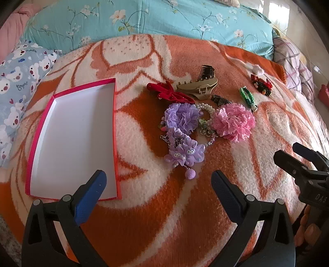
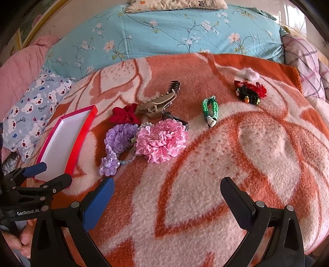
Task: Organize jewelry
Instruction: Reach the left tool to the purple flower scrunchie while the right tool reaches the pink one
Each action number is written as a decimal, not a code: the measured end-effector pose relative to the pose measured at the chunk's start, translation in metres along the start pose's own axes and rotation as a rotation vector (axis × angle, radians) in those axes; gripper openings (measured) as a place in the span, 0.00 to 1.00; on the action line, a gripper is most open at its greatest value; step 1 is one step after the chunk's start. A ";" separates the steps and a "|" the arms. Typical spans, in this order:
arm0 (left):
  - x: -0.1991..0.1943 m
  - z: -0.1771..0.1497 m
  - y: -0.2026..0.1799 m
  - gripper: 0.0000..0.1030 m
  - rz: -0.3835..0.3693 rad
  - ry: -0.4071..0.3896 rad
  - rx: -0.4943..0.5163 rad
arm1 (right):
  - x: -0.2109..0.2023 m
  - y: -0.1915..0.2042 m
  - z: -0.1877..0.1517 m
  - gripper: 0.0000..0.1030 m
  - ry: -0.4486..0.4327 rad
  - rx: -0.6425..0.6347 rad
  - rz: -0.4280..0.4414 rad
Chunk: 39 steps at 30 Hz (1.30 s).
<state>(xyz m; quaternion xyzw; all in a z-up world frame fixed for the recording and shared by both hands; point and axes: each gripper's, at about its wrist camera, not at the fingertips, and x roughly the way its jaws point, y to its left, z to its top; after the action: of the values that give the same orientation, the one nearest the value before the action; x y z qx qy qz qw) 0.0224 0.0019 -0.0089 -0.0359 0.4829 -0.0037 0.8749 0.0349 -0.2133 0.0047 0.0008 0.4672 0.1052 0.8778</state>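
Two tools (image 1: 158,180) (image 2: 167,191) gaping, jewelry pile (image 1: 197,121) beyond, apart

Soft daylight fills both views, brightest at the upper right, where a window (image 1: 273,12) is blown out to white glare. Shadows on the orange blanket (image 2: 205,184) are faint and diffuse. Focus is sharp at centre; the fisheye lens bends everything toward the edges, and dark vignetting blacks out the corners.
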 end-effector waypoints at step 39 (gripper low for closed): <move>0.122 0.077 -0.002 0.10 -0.214 0.149 0.023 | 0.094 -0.029 0.043 0.16 0.079 0.120 0.133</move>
<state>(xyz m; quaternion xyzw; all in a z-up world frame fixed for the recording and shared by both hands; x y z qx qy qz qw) 0.1526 -0.0004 -0.0716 -0.0766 0.5401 -0.1054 0.8315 0.1263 -0.2196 -0.0513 0.0804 0.5060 0.1348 0.8481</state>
